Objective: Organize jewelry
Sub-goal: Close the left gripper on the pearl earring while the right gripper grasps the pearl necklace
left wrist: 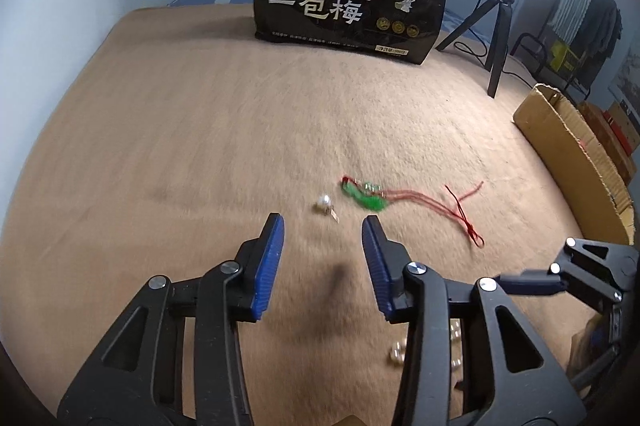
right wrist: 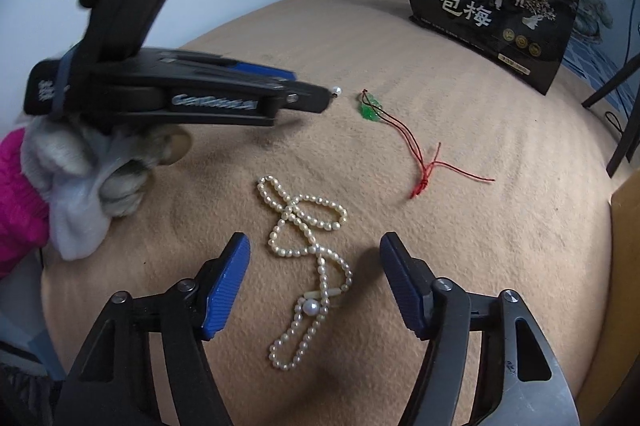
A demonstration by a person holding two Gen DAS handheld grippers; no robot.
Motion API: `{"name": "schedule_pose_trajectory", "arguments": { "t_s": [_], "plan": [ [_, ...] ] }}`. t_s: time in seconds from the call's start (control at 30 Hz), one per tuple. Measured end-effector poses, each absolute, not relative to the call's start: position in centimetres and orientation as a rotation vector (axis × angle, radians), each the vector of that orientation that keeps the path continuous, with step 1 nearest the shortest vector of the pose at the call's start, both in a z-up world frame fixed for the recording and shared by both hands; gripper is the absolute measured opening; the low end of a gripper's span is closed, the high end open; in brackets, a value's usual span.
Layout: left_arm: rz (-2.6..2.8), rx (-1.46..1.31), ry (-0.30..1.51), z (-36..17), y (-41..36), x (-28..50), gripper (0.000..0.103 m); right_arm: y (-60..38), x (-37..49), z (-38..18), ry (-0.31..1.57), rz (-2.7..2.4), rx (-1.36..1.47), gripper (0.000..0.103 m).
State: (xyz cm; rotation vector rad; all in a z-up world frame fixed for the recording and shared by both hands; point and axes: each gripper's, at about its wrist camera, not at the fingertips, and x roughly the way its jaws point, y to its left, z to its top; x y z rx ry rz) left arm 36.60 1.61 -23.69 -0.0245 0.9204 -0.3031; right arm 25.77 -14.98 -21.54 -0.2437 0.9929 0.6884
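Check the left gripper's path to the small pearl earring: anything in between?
Nothing visible. The left gripper is open, with only bare tan blanket between it and the small white pearl earring. The green pendant on red cord lies apart, to the right.

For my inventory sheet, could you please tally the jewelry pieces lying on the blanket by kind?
Pearl necklace: 1
Green pendant on a red cord: 1
Single pearl earring: 1
Total: 3
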Motion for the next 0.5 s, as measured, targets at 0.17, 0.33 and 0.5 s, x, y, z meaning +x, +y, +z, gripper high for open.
{"name": "schedule_pose_trajectory", "arguments": {
  "t_s": [0.17,0.33,0.5],
  "plan": [
    [-0.311,0.009,0.927,-24.2,0.8,37.9,0.033,-14.3,26.1,-21.6,0.983,0.690,-0.266,0.066],
    [-0.317,0.017,0.942,-24.8,0.4,38.5,0.024,-13.6,26.5,-21.8,0.978,0.687,-0.291,0.066],
    [-0.322,0.028,0.942,-25.1,0.3,38.5,0.015,-13.0,26.2,-21.9,0.971,0.690,-0.335,0.065]
  ]
}}
